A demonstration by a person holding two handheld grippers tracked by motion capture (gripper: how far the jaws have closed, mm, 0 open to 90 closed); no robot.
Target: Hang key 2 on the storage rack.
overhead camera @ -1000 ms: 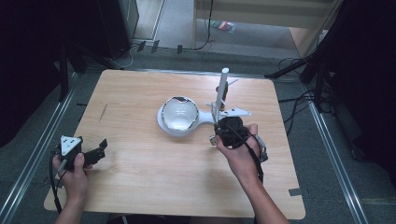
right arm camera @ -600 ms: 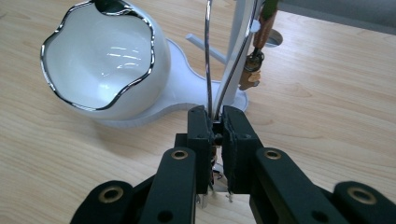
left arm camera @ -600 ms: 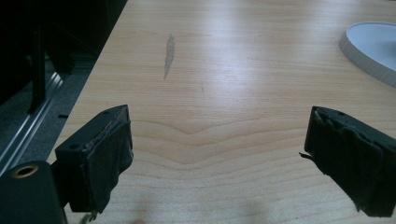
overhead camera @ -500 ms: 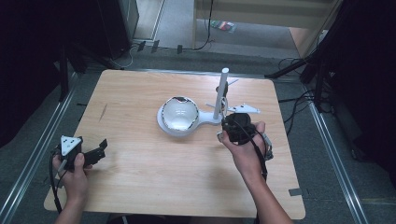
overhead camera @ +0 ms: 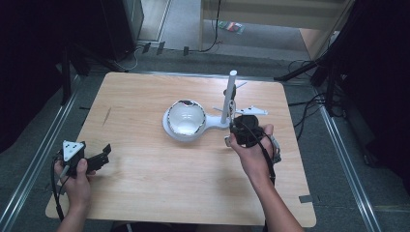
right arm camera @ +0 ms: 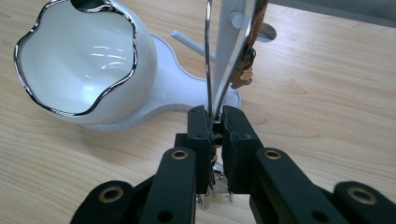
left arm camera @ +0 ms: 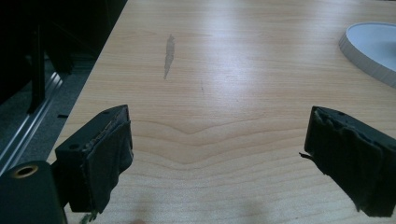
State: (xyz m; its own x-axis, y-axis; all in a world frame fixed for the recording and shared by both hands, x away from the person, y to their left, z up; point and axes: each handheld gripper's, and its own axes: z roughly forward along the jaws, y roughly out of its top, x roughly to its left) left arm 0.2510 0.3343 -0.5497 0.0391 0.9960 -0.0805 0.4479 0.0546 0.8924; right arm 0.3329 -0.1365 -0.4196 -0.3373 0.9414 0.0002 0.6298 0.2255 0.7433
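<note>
Right hand has slid back from the stand's post since a moment ago, and my right claw [right arm camera: 214, 140] now sits just in front of it, pinched shut on a thin chrome loop [right arm camera: 219, 70]. It looks like a hoop earring, though I can't be sure. It rises from my jaws against the white post [overhead camera: 226, 99] of the stand [overhead camera: 212, 126], whose bowl [right arm camera: 79, 60] sits close on the other side, near the table [overhead camera: 145, 193] centre. My left claw [left arm camera: 219, 158] idles wide open with nothing in it, low over the near-left corner, well apart from all this. My guess: I'm hanging or lifting the loop at the post. To do it cleanly, I keep the grip near the loop's bottom, move slowly, hold it upright, and avoid knocking the post or the bowl's rim.
</note>
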